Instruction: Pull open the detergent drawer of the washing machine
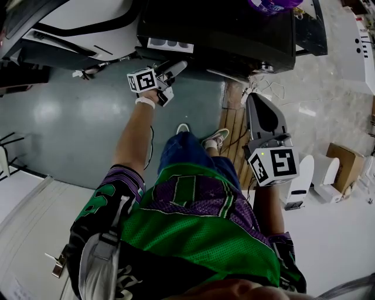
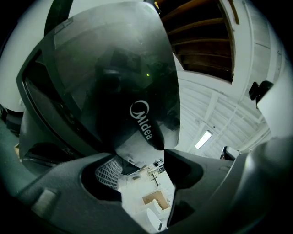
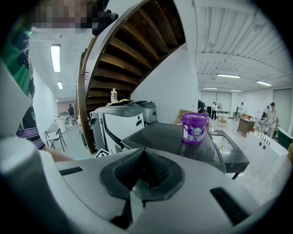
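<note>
Head view: the black washer [image 1: 222, 29] fills 12 o'clock, with a purple tub [image 1: 272, 4] on its top toward 1 o'clock. A white machine [image 1: 76, 17] stands beside it at 11 o'clock. The left gripper [image 1: 176, 69] is held out on a straight arm. Its tips are at the washer's front left corner, just below a white strip [image 1: 170, 45] marked with grey ovals. I cannot tell whether that strip is the detergent drawer, and no view shows the drawer clearly as a separate part. The right gripper [image 1: 255, 99] hangs at 3 o'clock, well apart from the washer, above pale floor. A cardboard box [image 1: 345, 164] lies further out at 3 o'clock.

In the left gripper view, the left gripper [image 2: 140, 154] has its jaws moderately apart, and bright room and floor show through the gap. A glossy dark front [image 2: 114, 82] lettered "Midea" fills the view from 9 to 12 o'clock. Its pointed lower edge reaches the top of the gap, by the right-hand jaw tip, but no pad visibly presses on it.

In the right gripper view, the right gripper [image 3: 144, 171] has its ribbed pads closed together with nothing between them. The washer [image 3: 183, 141] and tub [image 3: 194, 129] lie ahead, at 1 o'clock of the jaws.
</note>
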The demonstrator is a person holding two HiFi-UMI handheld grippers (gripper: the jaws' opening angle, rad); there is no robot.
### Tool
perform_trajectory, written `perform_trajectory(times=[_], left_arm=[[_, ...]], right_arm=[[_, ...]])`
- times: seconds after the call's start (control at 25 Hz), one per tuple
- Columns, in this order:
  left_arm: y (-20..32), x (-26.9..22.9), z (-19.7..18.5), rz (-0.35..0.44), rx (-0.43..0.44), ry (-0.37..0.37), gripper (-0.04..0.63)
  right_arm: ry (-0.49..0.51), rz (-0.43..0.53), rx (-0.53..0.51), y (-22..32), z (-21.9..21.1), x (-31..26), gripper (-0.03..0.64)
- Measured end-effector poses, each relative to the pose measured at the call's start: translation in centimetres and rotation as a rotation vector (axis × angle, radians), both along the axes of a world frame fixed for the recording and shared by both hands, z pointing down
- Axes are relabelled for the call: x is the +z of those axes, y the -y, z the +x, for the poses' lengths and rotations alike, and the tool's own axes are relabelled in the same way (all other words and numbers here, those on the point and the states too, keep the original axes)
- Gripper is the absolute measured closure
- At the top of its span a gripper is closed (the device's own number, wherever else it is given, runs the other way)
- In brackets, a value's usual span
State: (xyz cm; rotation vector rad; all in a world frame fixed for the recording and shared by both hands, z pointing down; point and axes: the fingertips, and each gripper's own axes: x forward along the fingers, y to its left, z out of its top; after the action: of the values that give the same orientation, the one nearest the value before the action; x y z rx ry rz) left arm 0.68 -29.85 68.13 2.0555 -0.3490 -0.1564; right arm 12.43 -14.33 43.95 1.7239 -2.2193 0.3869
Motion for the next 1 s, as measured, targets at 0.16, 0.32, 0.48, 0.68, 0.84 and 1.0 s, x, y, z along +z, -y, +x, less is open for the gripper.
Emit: perform_trajectory(times=[0.16, 0.32, 0.48, 0.68, 0.84, 1.0], left_arm=[[-0.8, -0.1, -0.3, 0.002, 0.000, 0.003, 0.313], [-1.7, -0.1, -0.6, 0.001, -0.003, 0.003, 0.311], [-2.3, 0.0, -0.9, -0.003, -0.008, 0.004, 0.312], [-3.0, 0.0, -1.2, -0.003, -0.017, 0.000, 0.313], [-3.5, 0.1, -1.4, 0.000, -0.018, 0.003, 0.314], [-3.9, 0.1, -1.5, 0.001, -0.027, 0.003, 0.316]], right_arm=[[0.007, 0.001, -0.002, -0.4, -0.2, -0.1, 0.617], [0.014, -0.002, -0.007, -0.8, -0.4, 0.1, 0.617], [0.019, -0.007, -0.017, -1.4, -0.9, 0.4, 0.617], [0.022, -0.006, -0.023, -1.9, -1.2, 0.4, 0.617], [0.023, -0.005, -0.022, -2.2, -1.1, 0.4, 0.617], [0.024, -0.009, -0.022, -2.8, -1.1, 0.6, 0.617]])
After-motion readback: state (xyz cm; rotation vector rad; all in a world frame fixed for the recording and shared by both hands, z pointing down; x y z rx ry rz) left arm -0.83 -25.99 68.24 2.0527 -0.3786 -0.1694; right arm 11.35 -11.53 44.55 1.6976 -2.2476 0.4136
